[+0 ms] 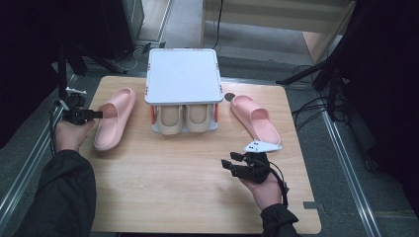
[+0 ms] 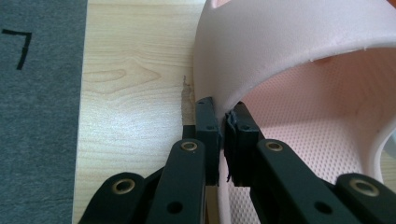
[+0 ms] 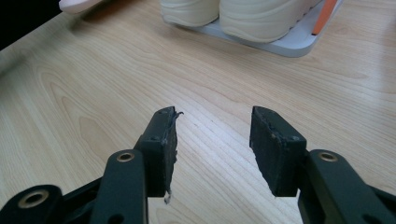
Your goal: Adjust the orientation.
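A pink slipper (image 1: 114, 118) lies on the left of the wooden table (image 1: 173, 197), toe toward the far side. My left gripper (image 1: 96, 114) comes in from its left and is shut on the edge of the slipper's (image 2: 289, 42) upper band; in the left gripper view the pads (image 2: 208, 123) pinch that thin pink wall from both sides. A second pink slipper (image 1: 254, 118) lies at the right. My right gripper (image 1: 231, 163) hovers over bare wood near the front right, open with nothing between its fingers (image 3: 214, 126).
A white two-level rack (image 1: 183, 74) stands at the table's far middle, with a pair of beige slippers (image 1: 184, 118) on its lower shelf (image 3: 299, 44). Grey floor and dark stands surround the table. The table's left edge runs close beside my left hand.
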The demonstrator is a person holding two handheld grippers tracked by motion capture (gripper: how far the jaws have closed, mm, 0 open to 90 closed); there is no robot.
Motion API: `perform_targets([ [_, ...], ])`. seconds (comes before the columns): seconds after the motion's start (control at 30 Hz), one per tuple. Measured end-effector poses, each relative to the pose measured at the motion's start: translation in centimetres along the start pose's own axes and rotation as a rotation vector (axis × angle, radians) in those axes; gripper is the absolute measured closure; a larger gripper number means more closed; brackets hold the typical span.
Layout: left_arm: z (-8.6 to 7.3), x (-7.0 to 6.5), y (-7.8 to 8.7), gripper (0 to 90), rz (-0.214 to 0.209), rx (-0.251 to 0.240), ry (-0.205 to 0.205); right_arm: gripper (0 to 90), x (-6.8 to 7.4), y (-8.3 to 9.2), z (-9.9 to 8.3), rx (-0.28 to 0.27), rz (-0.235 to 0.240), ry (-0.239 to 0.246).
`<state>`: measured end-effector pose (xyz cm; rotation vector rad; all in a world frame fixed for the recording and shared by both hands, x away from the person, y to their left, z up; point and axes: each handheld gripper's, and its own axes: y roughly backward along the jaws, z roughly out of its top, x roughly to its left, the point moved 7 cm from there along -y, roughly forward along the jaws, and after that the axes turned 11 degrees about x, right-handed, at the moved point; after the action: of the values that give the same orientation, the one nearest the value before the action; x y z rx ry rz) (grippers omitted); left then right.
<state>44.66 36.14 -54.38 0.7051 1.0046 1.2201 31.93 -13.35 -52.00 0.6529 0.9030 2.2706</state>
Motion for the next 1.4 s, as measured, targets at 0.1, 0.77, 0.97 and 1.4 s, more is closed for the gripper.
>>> perform_targets([
  [0.1,-0.3,-0.1,0.7,85.0,-0.005,0.003,-0.004,52.1,0.1,-0.1,0.3,-0.012,0.018,-0.004],
  [0.77,-5.9,-3.0,5.7,85.0,-0.022,0.014,-0.081,52.0,0.8,-1.0,2.9,-0.032,0.077,0.047],
  [0.97,-7.9,-4.6,7.1,85.0,-0.040,0.007,-0.114,52.0,1.2,-1.7,3.5,-0.022,0.093,0.066],
  [1.4,-10.7,-9.6,7.7,84.9,-0.134,0.027,-0.223,52.1,1.6,-2.3,4.1,-0.012,0.108,0.081],
])
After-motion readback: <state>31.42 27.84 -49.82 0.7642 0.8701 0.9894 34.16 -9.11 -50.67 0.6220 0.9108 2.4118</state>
